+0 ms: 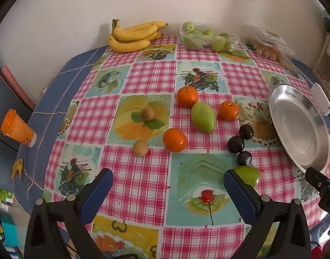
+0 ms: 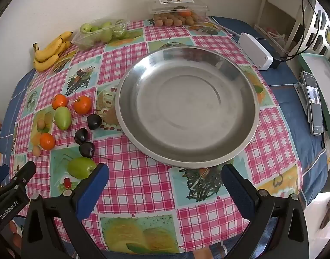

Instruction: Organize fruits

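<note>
None of the loose fruit has reached the metal dish yet; its bowl is bare, so by my reckoning the sorting has not begun and all of it is left to do.

Three oranges lie well ahead of the left hand-held gripper, with a long green mango between the two farther ones. Two small brownish fruits sit ahead and a little to its left. Three dark plums run in a line ahead to its right, and a second green mango lies just beyond that gripper's right finger, partly hidden by it. Nothing is between the fingers; they stand spread wide over the checked cloth of the tabletop.

The right hand-held gripper is likewise released and empty, tilted down with the dish straight ahead of it, its near rim just beyond the fingertips. From its side the whole cluster of fruit lies off to the left, the nearest mango just beside its left finger.

Far ahead of both, against the wall, are a bunch of bananas, a clear bag of small green fruit and a plastic tub of small brown fruit; whether these belong in the dish I cannot tell. A white box and a phone lie to the right, beyond the dish.
</note>
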Motion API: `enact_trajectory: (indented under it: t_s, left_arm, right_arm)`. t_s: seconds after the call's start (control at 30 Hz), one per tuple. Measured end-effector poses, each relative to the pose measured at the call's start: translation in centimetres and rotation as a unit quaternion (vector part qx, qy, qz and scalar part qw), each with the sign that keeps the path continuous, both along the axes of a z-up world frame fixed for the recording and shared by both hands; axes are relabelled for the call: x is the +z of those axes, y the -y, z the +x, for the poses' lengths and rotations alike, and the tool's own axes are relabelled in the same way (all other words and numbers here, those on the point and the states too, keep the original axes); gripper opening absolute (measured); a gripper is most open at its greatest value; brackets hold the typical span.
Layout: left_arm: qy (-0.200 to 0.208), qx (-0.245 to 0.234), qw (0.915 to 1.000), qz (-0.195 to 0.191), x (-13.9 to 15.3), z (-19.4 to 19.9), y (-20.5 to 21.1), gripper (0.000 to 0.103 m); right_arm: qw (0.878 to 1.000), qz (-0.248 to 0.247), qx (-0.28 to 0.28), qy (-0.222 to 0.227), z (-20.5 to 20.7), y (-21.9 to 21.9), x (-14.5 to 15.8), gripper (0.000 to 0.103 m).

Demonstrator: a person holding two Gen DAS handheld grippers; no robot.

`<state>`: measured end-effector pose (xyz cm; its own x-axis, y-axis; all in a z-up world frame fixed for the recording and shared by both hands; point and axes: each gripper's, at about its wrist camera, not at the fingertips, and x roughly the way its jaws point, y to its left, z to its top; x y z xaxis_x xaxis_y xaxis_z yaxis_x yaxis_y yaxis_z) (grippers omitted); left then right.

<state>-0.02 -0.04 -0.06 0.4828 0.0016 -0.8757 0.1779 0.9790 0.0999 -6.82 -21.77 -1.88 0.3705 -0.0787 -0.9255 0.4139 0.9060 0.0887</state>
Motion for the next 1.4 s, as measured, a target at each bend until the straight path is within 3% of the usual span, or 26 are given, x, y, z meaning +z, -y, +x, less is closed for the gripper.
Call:
enact_trajectory:
  t_s: [0.3,0.73,1.4]
  left_arm:
    - [-0.011,0.003,0.9999,-0.011,-1.3,-0.4,-2.1,0.103]
    - [-0.019,0.013,0.9997,0.011,-1.0,-0.1,-1.4,0.103]
    - [-0.022,0.016,0.9996,0.013,-0.9,0.0,-1.3,0.103]
  right_arm:
    - [1.000,-0.002,0.000,0.000,-0.1,-0.1,0.2,0.103]
    - [1.000,-0.005,0.002,-0.002,0.0,0.1,0.0,0.103]
    - [1.000,-0.005,0.002,-0.002,0.0,0.1,-0.1,0.103]
